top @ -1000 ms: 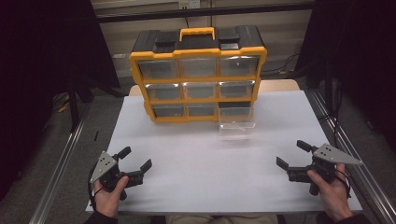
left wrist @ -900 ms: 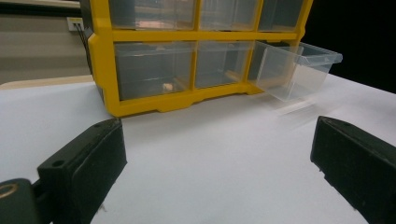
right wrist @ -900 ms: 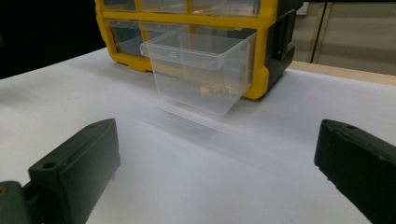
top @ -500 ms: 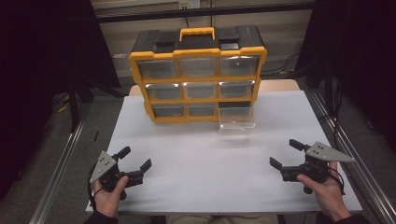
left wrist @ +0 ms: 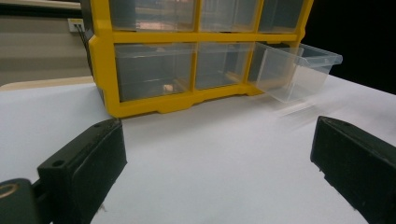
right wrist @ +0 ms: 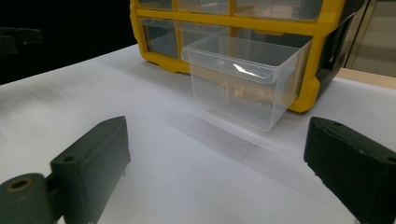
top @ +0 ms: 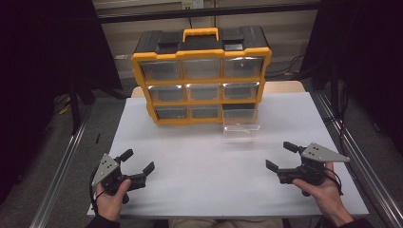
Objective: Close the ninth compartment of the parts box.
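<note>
Right gripper (top: 280, 156) shifted inward (jaws apart), clear drawer (top: 241, 122) pulled out.

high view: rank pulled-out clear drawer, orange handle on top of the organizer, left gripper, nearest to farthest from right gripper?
From the right gripper:
1. Pulled-out clear drawer, ahead and left, at the organizer's bottom-right slot.
2. Left gripper, across the table's near edge.
3. Orange handle, on the organizer's top at the back.

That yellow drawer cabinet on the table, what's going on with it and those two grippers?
A person sits at a white table with a gripper in each hand. The left gripper and right gripper are both open, low over the near edge, holding nothing. The yellow cabinet stands at the far side. Its bottom right drawer is pulled out; the other drawers are in. Nothing is touching the cabinet at this moment.
</note>
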Tool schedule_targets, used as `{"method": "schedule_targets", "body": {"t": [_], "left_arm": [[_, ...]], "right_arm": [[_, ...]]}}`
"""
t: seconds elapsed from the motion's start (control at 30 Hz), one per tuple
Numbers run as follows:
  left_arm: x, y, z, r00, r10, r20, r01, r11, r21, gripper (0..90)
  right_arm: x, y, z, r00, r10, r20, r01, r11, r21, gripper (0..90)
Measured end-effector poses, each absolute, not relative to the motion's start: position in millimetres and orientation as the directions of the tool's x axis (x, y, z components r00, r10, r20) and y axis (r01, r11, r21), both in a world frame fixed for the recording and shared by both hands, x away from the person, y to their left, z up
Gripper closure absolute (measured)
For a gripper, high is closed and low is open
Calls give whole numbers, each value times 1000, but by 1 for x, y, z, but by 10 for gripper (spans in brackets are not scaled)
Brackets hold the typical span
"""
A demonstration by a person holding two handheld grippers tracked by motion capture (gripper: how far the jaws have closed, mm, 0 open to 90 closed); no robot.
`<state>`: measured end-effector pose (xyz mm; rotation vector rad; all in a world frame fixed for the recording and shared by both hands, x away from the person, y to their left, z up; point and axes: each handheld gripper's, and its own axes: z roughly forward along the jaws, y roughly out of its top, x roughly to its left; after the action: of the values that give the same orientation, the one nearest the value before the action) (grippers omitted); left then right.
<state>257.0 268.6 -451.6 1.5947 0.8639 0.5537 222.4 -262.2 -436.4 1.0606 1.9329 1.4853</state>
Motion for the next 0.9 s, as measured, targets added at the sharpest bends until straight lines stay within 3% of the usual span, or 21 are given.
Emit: {"method": "schedule_targets", "body": {"t": [0.33, 0.43, 0.87, 0.9], "left_arm": [[257, 268, -452, 613, 783, -104, 228, -49, 972, 32], [257, 268, -452, 610, 785, -107, 232, -49, 971, 32], [257, 268, -452, 610, 785, -106, 231, -48, 972, 32], [257, 268, -452, 610, 785, -106, 231, -48, 972, 32]], "right_arm": [[228, -253, -437, -613, 784, 93, 292, 116, 949, 174], [232, -248, -437, -628, 773, 94, 288, 118, 950, 253], [243, -233, -439, -656, 748, 99, 287, 126, 950, 421], [245, -231, -439, -662, 743, 93, 282, 132, 950, 464]]}}
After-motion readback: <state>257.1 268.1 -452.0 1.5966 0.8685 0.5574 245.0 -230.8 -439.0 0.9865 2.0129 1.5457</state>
